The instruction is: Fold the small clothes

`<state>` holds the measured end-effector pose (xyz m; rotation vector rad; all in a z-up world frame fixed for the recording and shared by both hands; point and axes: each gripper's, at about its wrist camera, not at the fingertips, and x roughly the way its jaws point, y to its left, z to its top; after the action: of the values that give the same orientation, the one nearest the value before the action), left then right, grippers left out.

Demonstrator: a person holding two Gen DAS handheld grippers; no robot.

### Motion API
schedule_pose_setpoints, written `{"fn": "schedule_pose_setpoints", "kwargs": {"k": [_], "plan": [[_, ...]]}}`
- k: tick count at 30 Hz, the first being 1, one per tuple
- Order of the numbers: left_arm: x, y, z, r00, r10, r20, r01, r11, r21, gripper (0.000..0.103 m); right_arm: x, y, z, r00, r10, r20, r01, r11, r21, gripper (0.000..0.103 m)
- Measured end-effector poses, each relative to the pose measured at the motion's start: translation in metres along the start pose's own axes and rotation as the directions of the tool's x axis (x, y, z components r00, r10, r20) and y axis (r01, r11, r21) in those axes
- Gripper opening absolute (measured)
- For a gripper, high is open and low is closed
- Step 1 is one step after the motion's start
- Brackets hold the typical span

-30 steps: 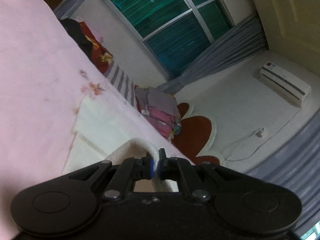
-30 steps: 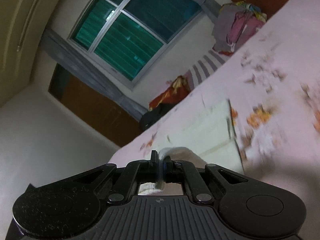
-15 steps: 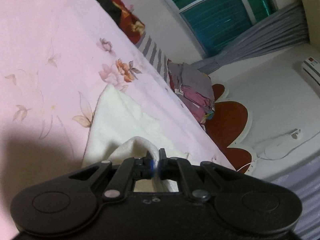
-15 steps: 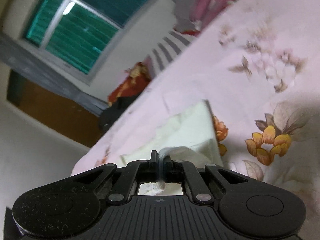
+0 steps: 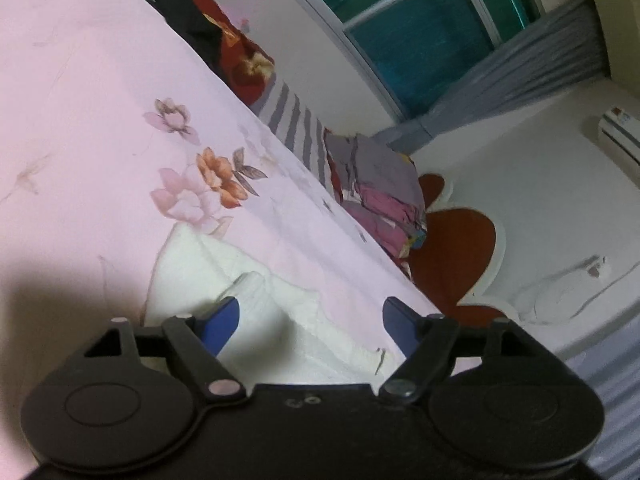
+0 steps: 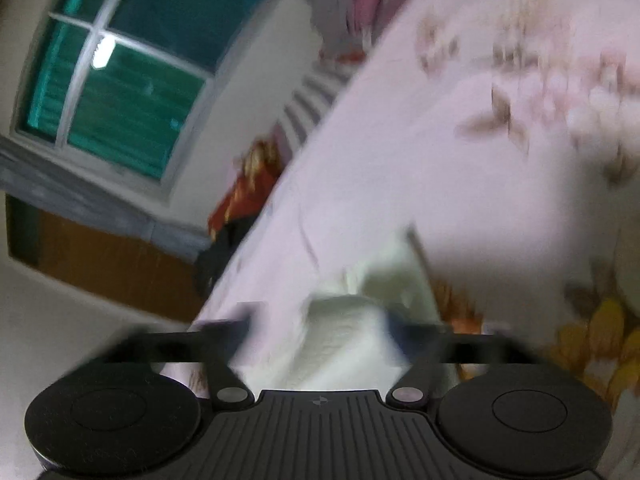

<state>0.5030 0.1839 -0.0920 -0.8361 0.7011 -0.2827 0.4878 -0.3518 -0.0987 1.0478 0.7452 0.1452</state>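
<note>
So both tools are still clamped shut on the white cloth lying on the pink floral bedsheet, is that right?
Not quite. The left tool and right tool are opening, and neither pinches the white cloth; both wrist views show it loose between the spread fingers. It does lie on the pink floral bedsheet.

This is a bedroom in a home. A bed with a pink flowered sheet [image 5: 100,92] fills most of the view, with a pile of folded clothes [image 5: 380,188] at its far edge. Behind it are a window [image 5: 420,24] with grey curtains [image 5: 560,52] and a wall-mounted air conditioner [image 5: 620,136].
</note>
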Motion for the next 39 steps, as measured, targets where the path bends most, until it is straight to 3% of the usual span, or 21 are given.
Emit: {"fn": "schedule_pose_setpoints", "kwargs": {"k": [2,4,5,6,8,11,13,15,17,18,22,25,28,31,32,34,36,38,39], "plan": [[0.007,-0.006,0.002,0.999,0.047,-0.023,-0.045,0.995,0.088,0.074,-0.002,0.002,0.003,1.000,0.001,0.006,-0.001,0.999,-0.032,0.081],[0.014,-0.013,0.001,0.991,0.124,-0.057,-0.110,0.974,0.200,0.066,0.000,0.009,0.001,0.998,-0.058,-0.003,0.057,0.991,-0.125,0.076],[0.018,-0.015,0.000,0.985,0.157,-0.066,-0.136,0.958,0.251,0.059,0.002,0.013,-0.001,0.995,-0.101,-0.007,0.097,0.976,-0.197,0.070],[0.021,-0.019,-0.002,0.978,0.199,-0.068,-0.169,0.935,0.311,0.056,0.005,0.017,-0.004,0.991,-0.133,-0.017,0.124,0.959,-0.253,0.060],[0.029,-0.023,-0.006,0.967,0.243,-0.071,-0.198,0.901,0.387,0.053,0.013,0.024,-0.014,0.979,-0.198,-0.043,0.166,0.908,-0.384,0.051],[0.036,-0.027,-0.010,0.957,0.280,-0.073,-0.220,0.868,0.446,0.050,0.021,0.030,-0.027,0.964,-0.263,-0.044,0.204,0.833,-0.514,0.048],[0.038,-0.027,-0.012,0.953,0.293,-0.074,-0.227,0.857,0.462,0.045,0.022,0.030,-0.032,0.958,-0.285,-0.036,0.220,0.806,-0.549,0.048],[0.040,-0.025,-0.011,0.951,0.298,-0.078,-0.229,0.853,0.469,0.037,0.026,0.030,-0.034,0.951,-0.308,-0.030,0.237,0.786,-0.572,0.047],[0.039,-0.022,-0.007,0.955,0.280,-0.099,-0.206,0.866,0.456,0.012,0.034,0.033,-0.037,0.944,-0.327,-0.035,0.243,0.764,-0.597,0.017],[0.038,-0.020,-0.005,0.959,0.259,-0.117,-0.183,0.878,0.441,0.004,0.035,0.034,-0.038,0.942,-0.332,-0.043,0.238,0.756,-0.610,0.006],[0.027,-0.024,-0.003,0.977,0.205,-0.061,-0.158,0.885,0.439,0.002,0.039,0.047,-0.043,0.948,-0.316,-0.019,0.228,0.724,-0.651,0.004],[0.021,-0.028,0.002,0.986,0.166,-0.013,-0.145,0.900,0.412,0.002,0.027,0.053,-0.042,0.966,-0.258,0.031,0.215,0.725,-0.655,0.004],[0.031,-0.030,0.005,0.981,0.191,-0.019,-0.165,0.892,0.420,0.002,0.027,0.055,-0.038,0.969,-0.241,0.064,0.223,0.727,-0.650,0.004],[0.049,-0.022,0.000,0.967,0.249,-0.060,-0.201,0.881,0.428,0.002,0.043,0.044,-0.034,0.949,-0.310,0.049,0.270,0.729,-0.629,0.004],[0.054,-0.019,-0.003,0.963,0.260,-0.074,-0.204,0.878,0.434,0.004,0.049,0.039,-0.033,0.940,-0.340,0.031,0.284,0.729,-0.623,0.004],[0.053,-0.018,-0.006,0.965,0.256,-0.061,-0.203,0.870,0.450,0.006,0.052,0.033,-0.032,0.943,-0.333,0.024,0.278,0.743,-0.609,0.004],[0.046,-0.021,-0.006,0.967,0.249,-0.061,-0.197,0.873,0.446,0.018,0.049,0.034,-0.030,0.941,-0.336,0.032,0.288,0.750,-0.595,0.004],[0.031,-0.036,-0.012,0.967,0.254,0.015,-0.230,0.847,0.479,0.069,0.043,0.040,-0.031,0.932,-0.356,0.066,0.324,0.737,-0.594,0.020],[0.023,-0.048,-0.021,0.963,0.257,0.081,-0.262,0.823,0.503,0.081,0.036,0.046,-0.035,0.925,-0.360,0.118,0.355,0.714,-0.603,0.053]]}}
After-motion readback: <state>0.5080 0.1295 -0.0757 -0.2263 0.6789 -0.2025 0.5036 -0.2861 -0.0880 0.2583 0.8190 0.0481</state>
